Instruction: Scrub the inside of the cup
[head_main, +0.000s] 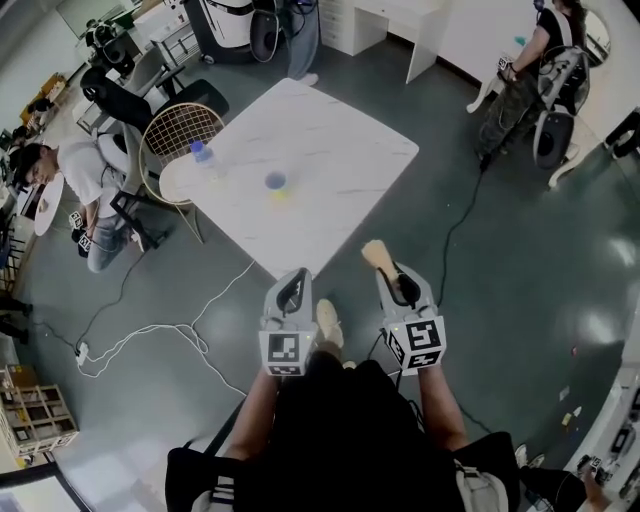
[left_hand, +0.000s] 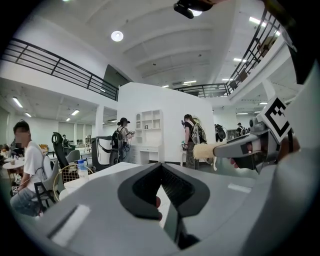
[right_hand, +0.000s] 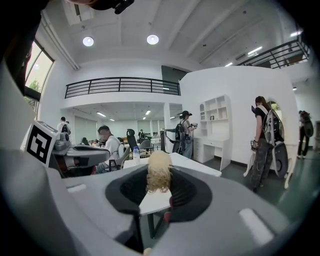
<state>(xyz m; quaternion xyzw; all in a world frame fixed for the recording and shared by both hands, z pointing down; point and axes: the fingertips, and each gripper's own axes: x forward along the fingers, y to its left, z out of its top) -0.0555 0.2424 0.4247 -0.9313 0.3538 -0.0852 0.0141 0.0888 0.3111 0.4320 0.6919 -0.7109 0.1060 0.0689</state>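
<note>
While you stand short of the table (head_main: 340, 140), the cup (head_main: 276, 182) sits near the table's middle, well apart from both grippers. Your left gripper (head_main: 292, 285) has its jaws fully together, with nothing between them. Your right gripper (head_main: 398, 285) is clamped on a brush (head_main: 376, 254), and the tan bristle head projects forward past the jaws. A bottle (head_main: 201, 152) stands near the table's left edge, beside a wire chair (head_main: 175, 125).
</note>
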